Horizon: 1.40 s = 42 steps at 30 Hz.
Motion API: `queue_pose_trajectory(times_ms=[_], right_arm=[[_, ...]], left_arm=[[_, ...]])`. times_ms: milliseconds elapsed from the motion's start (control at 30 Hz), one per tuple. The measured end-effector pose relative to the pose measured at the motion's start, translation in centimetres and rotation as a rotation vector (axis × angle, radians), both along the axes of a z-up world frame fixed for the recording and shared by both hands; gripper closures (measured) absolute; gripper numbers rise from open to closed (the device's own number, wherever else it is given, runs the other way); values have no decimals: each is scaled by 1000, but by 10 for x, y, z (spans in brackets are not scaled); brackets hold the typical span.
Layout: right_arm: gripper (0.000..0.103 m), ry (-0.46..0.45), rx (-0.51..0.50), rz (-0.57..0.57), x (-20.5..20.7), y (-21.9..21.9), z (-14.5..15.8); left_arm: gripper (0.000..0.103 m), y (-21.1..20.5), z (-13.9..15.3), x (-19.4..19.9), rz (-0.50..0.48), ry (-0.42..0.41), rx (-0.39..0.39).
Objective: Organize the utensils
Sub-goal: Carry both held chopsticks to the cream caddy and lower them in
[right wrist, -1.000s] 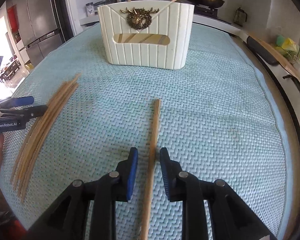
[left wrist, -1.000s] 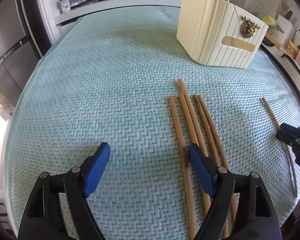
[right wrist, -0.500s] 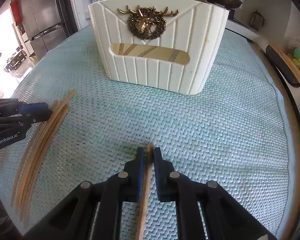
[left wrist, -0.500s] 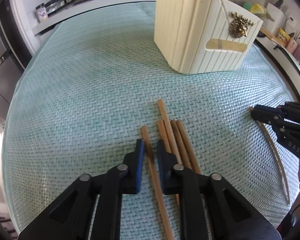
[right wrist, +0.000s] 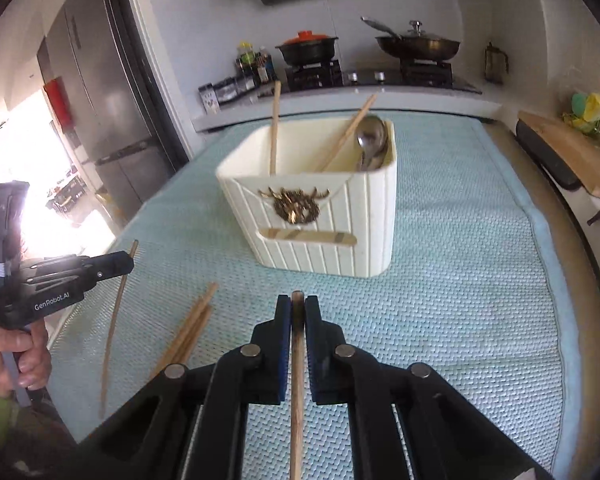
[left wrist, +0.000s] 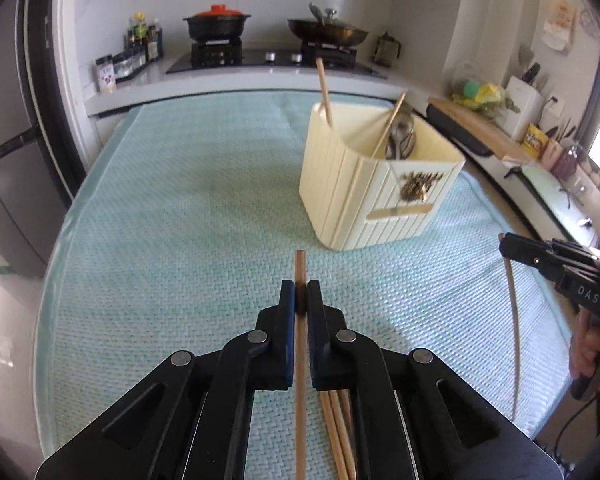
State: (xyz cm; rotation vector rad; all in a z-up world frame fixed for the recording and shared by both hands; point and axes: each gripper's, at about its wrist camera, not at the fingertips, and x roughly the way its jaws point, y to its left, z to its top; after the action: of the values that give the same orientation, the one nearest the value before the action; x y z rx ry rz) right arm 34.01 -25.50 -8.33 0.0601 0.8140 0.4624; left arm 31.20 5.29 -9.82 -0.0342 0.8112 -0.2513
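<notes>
My left gripper (left wrist: 300, 294) is shut on one wooden chopstick (left wrist: 299, 268), lifted off the mat. Three more chopsticks (left wrist: 336, 424) lie on the mat below it. My right gripper (right wrist: 297, 306) is shut on another chopstick (right wrist: 297, 380), also raised; from the left wrist view that gripper (left wrist: 504, 245) holds its stick (left wrist: 514, 320) at the far right. The cream utensil holder (right wrist: 320, 220) with a gold deer emblem stands ahead, holding two chopsticks (right wrist: 275, 128) and metal spoons (right wrist: 370, 140). In the right wrist view the left gripper (right wrist: 130, 261) shows at the left with its stick.
A light green woven mat (left wrist: 172, 220) covers the table. Beyond it runs a counter with a stove (left wrist: 260, 56), a red-lidded pot (left wrist: 218, 24) and a pan (left wrist: 328, 34). A fridge (right wrist: 96, 92) stands left; a cutting board (right wrist: 572, 152) lies right.
Both grippers closed on a chopstick each and rose off the mat, tilting up so the holder's inside and the kitchen counter came into view.
</notes>
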Motion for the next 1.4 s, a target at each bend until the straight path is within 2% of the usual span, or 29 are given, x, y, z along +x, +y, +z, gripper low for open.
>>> queue_pose_trajectory(times_ms=[200,600,833,1033,1400], right_arm=[[96,-135,40,12,-40,-9,49],[96,-308,57,0,-89,-15,96],[96,-373,55,-17,-89,-17,118],[96,-414,45,-18,-71,-16,140],[96,-530,46,-30,-28,-14,208]], left_arm=[[99,10,42,-29,4,-95,-38],[99,20,77,-47,10,-215,-88],[100,20,94,-48,4,-261,-119],[99,17,120,-36,-9,-308,-141],[100,-6,185,5,-36,-435,-157]])
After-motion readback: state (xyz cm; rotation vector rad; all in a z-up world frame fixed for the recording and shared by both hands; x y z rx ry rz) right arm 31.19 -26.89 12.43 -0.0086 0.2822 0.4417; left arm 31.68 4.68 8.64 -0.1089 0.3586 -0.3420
